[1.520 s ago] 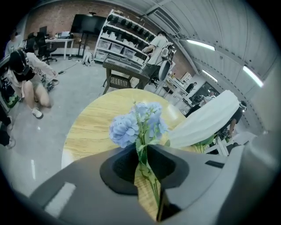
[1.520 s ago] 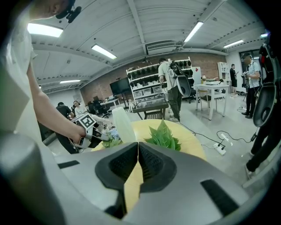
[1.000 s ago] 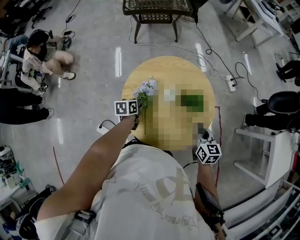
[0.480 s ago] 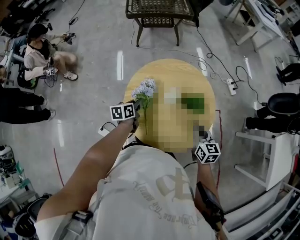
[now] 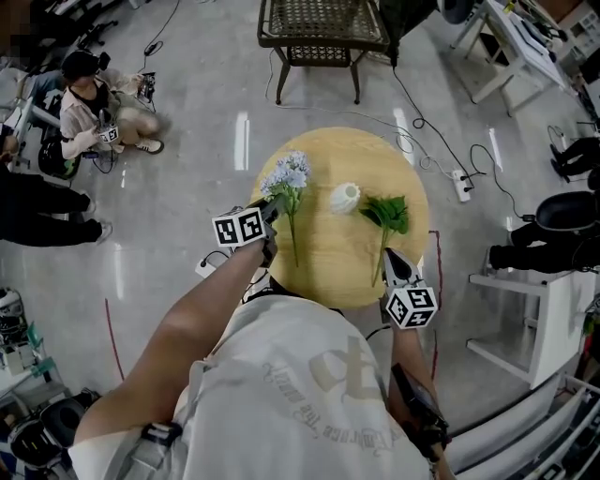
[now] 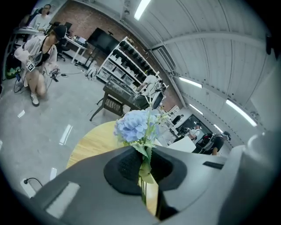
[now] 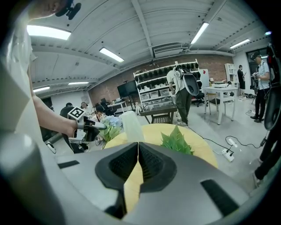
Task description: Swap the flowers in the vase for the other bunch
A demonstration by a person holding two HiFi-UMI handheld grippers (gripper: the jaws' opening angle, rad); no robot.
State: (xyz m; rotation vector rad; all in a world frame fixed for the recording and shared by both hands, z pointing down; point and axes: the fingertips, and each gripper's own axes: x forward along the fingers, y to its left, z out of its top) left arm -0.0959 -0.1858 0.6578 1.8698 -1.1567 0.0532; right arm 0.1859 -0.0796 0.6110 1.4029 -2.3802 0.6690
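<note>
A round wooden table [image 5: 323, 277] carries a small white vase [image 5: 344, 197] with nothing in it. My left gripper [image 5: 272, 211] is shut on the stem of a bunch of blue flowers [image 5: 287, 175], held above the table to the left of the vase. In the left gripper view the blue flowers [image 6: 131, 125] rise from between the shut jaws of the left gripper [image 6: 145, 160]. A green leafy bunch [image 5: 387, 214] lies on the table right of the vase. My right gripper [image 5: 387, 255] hovers near its stem end, shut and holding nothing. The right gripper view shows the right gripper [image 7: 137, 147], the vase [image 7: 131, 126] and the green bunch [image 7: 176, 140].
A wicker bench [image 5: 319, 23] stands beyond the table. People [image 5: 89, 94] sit on the floor at the far left. Cables and a power strip [image 5: 464, 169] lie on the floor to the right, near white furniture [image 5: 525, 309] and a black chair [image 5: 572, 202].
My left gripper has risen with the blue flowers in it. The right gripper has stayed where it was.
</note>
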